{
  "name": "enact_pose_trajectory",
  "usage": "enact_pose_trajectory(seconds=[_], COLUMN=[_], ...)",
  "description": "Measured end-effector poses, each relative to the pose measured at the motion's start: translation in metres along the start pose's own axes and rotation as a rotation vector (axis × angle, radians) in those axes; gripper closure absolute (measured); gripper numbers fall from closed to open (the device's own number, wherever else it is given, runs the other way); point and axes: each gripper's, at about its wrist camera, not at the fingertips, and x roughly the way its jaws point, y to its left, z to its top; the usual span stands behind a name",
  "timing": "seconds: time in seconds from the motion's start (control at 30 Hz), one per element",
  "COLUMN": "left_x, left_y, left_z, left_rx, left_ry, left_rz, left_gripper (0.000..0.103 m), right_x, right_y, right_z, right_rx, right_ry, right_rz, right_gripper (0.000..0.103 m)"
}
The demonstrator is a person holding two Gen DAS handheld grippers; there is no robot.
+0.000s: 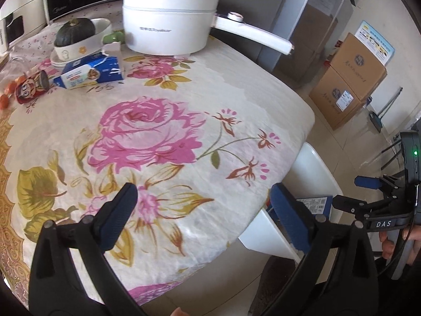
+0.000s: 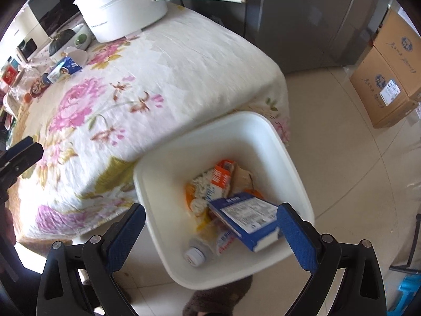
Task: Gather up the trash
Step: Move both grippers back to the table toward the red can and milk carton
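Trash left to collect, a blue carton (image 1: pixel 90 72) and a small red can (image 1: pixel 29 88) lying on their sides, sits at the worktop's (image 1: pixel 236 121) far edge near the white pot (image 1: pixel 171 26). Both look light and easily crushed, best taken across their narrow sides. The left gripper (image 1: pixel 200 216) and right gripper (image 2: pixel 210 237) hold nothing, jaws wide apart, the right above the white bin (image 2: pixel 236 131).

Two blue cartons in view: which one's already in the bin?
The blue carton with its printed label up, lying on other trash inside the white bin. The other blue carton lies on the tablecloth beside the red can.
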Motion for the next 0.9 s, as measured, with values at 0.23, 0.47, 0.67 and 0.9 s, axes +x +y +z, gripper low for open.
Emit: enact_pose_trajectory(seconds=[0.23,0.47,0.67,0.9], left_x=[-0.016,-0.036,-0.037,-0.029], left_y=[0.068,0.134,0.189,0.239], left_z=[-0.003,-0.009,-0.006,0.031], left_rx=[-0.15,-0.229,-0.223,-0.297], left_ry=[-0.031,-0.075,-0.092,-0.22], left_rz=[0.056,0.145,0.238,0.232], left_gripper=[0.001,0.001,0.001,0.001], right_x=[0.0,0.008,0.019,0.025], right_y=[0.053,0.109,0.158,0.206], right_z=[0.025,0.047,0.073,0.113], right_rx=[-0.064,-0.157,-0.244,-0.347], right_ry=[-0.058,-0.096,-0.109,-0.204], right_rz=[0.03,0.071,0.1,0.118], right_gripper=[0.002,0.002,0.002,0.002])
